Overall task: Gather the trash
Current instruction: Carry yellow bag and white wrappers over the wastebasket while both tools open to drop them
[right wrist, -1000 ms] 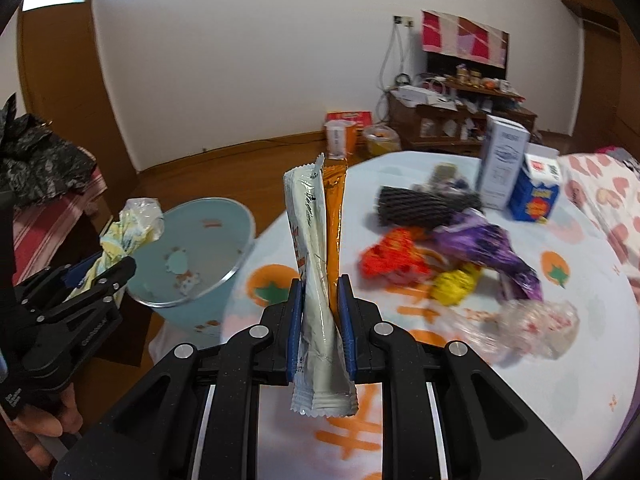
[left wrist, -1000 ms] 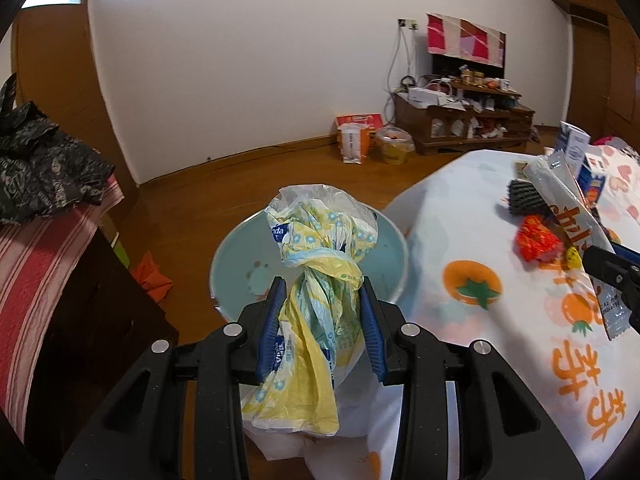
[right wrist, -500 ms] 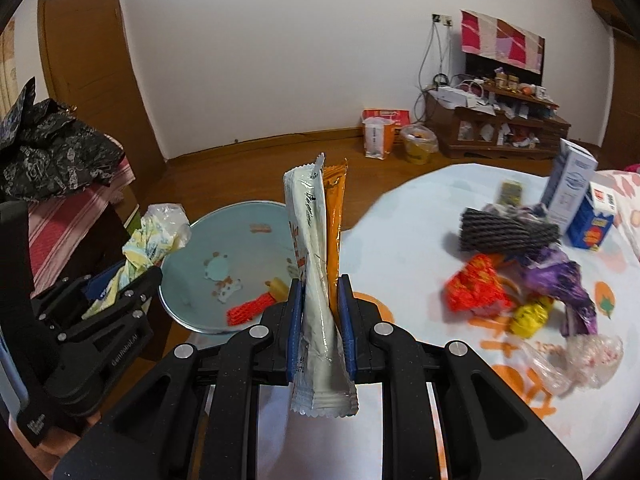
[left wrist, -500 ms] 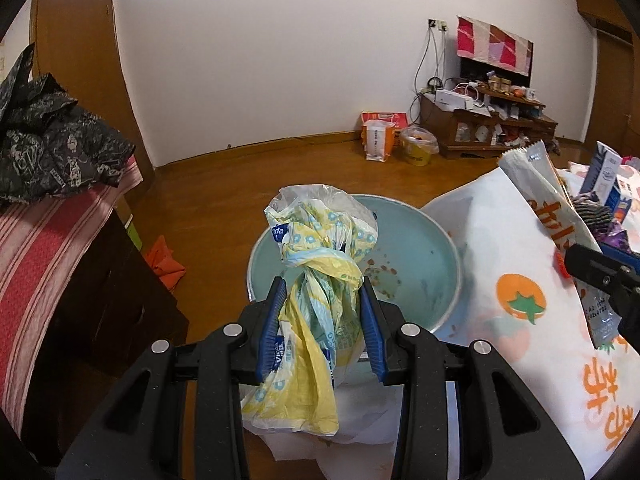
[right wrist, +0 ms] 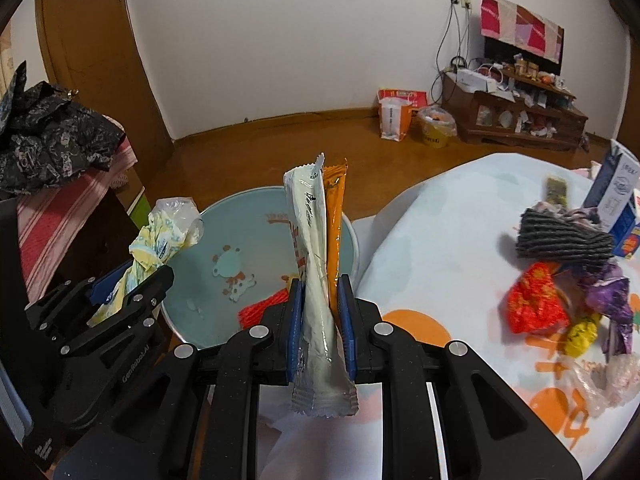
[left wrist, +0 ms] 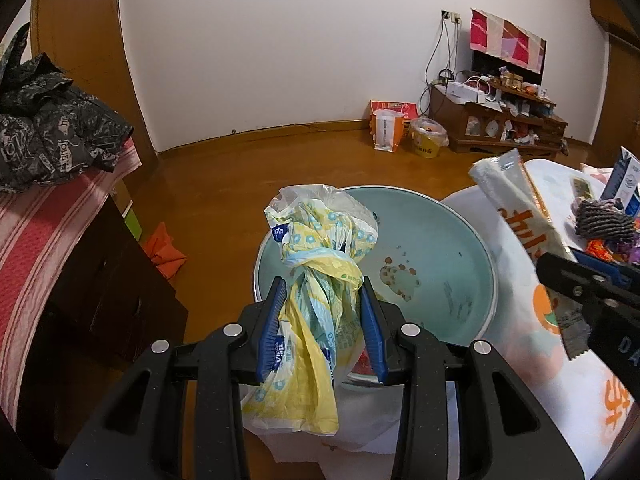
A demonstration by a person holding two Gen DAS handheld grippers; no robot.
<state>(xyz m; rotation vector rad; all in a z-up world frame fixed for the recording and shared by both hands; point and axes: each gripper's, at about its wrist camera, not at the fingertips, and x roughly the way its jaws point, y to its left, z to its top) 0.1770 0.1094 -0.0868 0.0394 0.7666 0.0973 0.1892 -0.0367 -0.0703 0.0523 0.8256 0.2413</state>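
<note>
Knotted yellow/blue plastic bag [left wrist: 320, 280] sits pinched btwn the blue pads of the left gripper [left wrist: 323, 328], jaws part closed on it. Its long axis runs 6 to 12 o'clock in the left wrist view, puffed top up, loose tail hanging below the pads. It's above the near rim of the pale blue basin [left wrist: 452, 240], which sits lower than the table, off its edge.

Right gripper [right wrist: 320, 328] jaws nearly shut on two stick wrappers, white wrapper [right wrist: 310, 248] and orange wrapper [right wrist: 334, 216], side by side, upright, long axes 6 to 12, serrated ends top and bottom. They're over the basin's right side, near the table edge. Red crumpled piece [right wrist: 264, 308] lies in the basin just left of the pads.

Table w/ white orange-print cloth [right wrist: 432, 248] spreads out at 3 o'clock; its curved edge touches or overlaps the basin rim, can't tell which. More trash at 3: dark ribbed net [right wrist: 564, 240], red foil [right wrist: 532, 304], yellow wad [right wrist: 580, 332], purple wrapper [right wrist: 608, 292], cartons [right wrist: 616, 196].

Dark cabinet [left wrist: 100, 300] w/ striped cloth close at 9 o'clock. Open wood floor [left wrist: 248, 168] beyond at 12.
</note>
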